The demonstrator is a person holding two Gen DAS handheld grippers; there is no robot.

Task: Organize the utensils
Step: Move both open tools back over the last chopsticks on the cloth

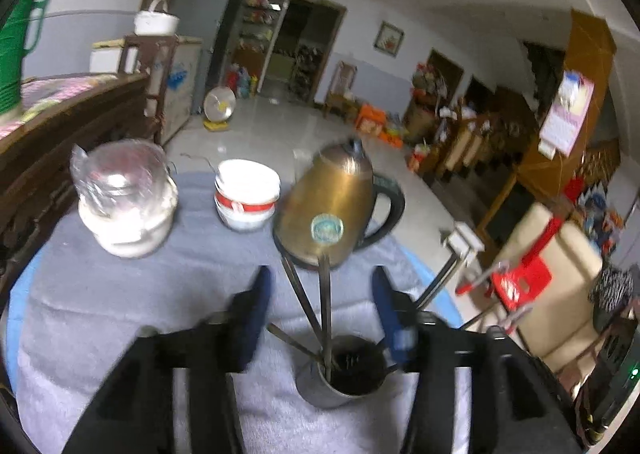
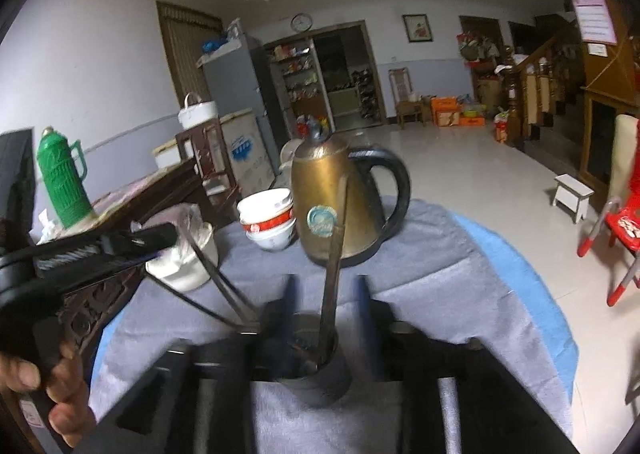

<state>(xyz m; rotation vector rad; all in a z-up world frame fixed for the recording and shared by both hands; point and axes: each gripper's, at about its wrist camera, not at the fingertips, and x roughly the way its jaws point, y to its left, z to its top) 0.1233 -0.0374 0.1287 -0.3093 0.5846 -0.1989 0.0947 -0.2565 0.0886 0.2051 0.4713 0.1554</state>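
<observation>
Grey fleece cloth (image 1: pixel 100 302) covers a round table with a blue edge (image 2: pixel 532 266), filling the lower half of both views; pale floor tiles and cluttered shelving occupy the room behind. On the cloth stand a brass-coloured kettle (image 1: pixel 332 210), stacked white bowls (image 1: pixel 247 194) and a bagged white jar (image 1: pixel 126 198). A green thermos (image 2: pixel 64 178) sits at left in the right wrist view.

The metal cup (image 1: pixel 344 370) holding the utensils (image 1: pixel 325 302) stands at lower centre of the left wrist view. The left gripper (image 1: pixel 320 286) points forward, tongs spread wide, the cup just below the gap and nearer the right finger. The right gripper (image 2: pixel 325 290) has its tongs parted on either side of the cup (image 2: pixel 316 366), without visibly pressing it.

At lower left of the right wrist view, a hand (image 2: pixel 44 386) grips the other tool's handle. Utensil heads are hidden inside the cup; motion blur obscures their type.
</observation>
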